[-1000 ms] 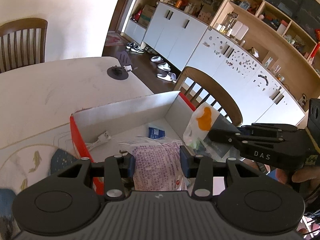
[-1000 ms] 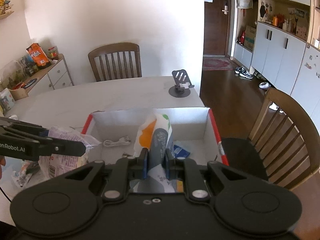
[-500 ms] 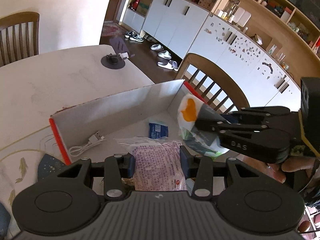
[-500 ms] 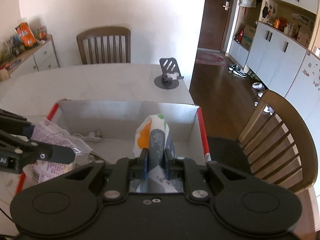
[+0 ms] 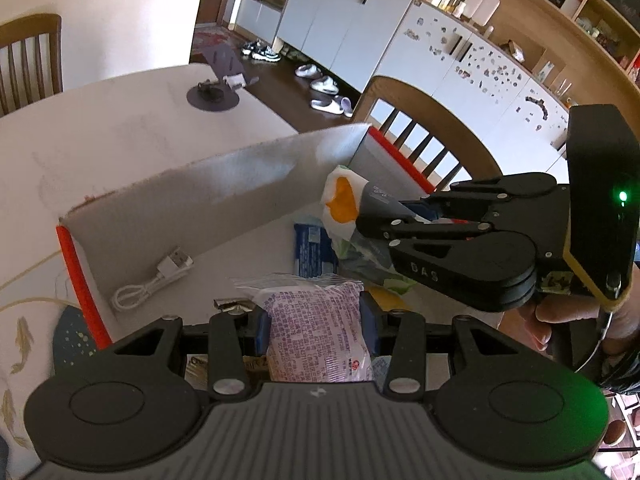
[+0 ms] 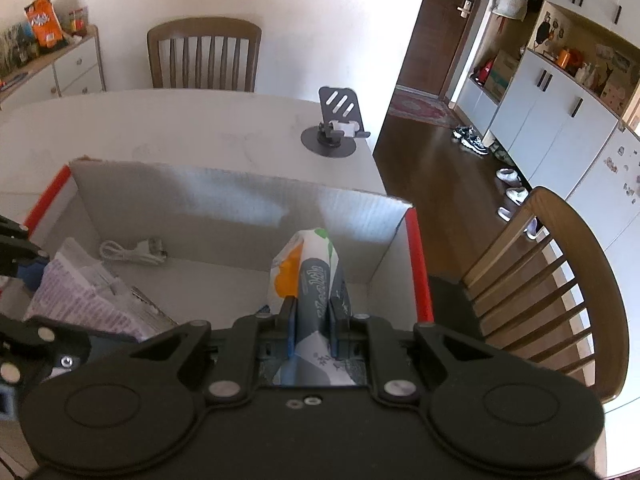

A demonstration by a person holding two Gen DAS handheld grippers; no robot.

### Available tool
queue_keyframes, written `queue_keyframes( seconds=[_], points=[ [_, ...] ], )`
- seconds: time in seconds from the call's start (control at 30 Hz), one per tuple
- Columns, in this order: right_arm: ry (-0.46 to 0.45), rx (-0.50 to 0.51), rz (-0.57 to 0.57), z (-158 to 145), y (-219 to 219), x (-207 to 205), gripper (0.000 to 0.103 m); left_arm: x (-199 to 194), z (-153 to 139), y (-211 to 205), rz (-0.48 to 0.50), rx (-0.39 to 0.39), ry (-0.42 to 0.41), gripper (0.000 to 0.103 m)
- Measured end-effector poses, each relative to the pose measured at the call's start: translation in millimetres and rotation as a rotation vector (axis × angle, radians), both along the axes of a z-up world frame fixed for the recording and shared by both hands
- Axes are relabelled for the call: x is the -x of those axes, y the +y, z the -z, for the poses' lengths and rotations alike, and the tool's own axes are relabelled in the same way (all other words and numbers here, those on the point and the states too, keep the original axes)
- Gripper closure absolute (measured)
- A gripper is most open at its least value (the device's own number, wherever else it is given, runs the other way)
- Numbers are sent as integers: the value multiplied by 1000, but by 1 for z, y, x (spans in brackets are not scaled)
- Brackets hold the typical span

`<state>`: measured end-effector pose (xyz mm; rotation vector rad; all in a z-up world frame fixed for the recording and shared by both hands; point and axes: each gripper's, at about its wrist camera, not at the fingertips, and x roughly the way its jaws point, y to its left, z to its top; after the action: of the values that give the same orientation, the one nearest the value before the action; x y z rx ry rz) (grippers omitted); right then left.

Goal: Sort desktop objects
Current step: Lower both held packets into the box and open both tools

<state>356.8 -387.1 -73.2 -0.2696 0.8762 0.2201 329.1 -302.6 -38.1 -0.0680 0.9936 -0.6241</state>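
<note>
A white cardboard box (image 5: 208, 184) with red edges stands on the table; it also shows in the right wrist view (image 6: 224, 200). My left gripper (image 5: 316, 320) is shut on a purple-printed snack bag (image 5: 316, 336) held over the box's near side. My right gripper (image 6: 313, 320) is shut on a white, orange and green packet (image 6: 308, 264) held over the box's right part; that packet also shows in the left wrist view (image 5: 342, 200). A white USB cable (image 5: 152, 280) and a blue packet (image 5: 310, 248) lie on the box floor.
A grey phone stand (image 6: 336, 128) sits at the table's far corner. Wooden chairs stand to the right (image 6: 540, 272) and behind the table (image 6: 204, 56). A patterned mat (image 5: 76, 332) lies left of the box.
Both grippers have moved forward and lower over the box, each still holding its packet. The right gripper's packet now hangs inside the box's right part.
</note>
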Motion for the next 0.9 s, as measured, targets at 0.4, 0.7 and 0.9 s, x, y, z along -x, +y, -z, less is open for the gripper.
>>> queue_keyframes(
  seconds=[0.4,0.7,0.9],
  points=[
    [26,4,-34,19,5,-2,84,-2,24,-1,3,-73,37,62],
    [49,-69,-54,6,-3,3,68,-3,30,-7,26,-88,57,59],
    [51,-99,-72,-3,-7,12,62,-3,32,-8,40,-95,69,57]
  ],
)
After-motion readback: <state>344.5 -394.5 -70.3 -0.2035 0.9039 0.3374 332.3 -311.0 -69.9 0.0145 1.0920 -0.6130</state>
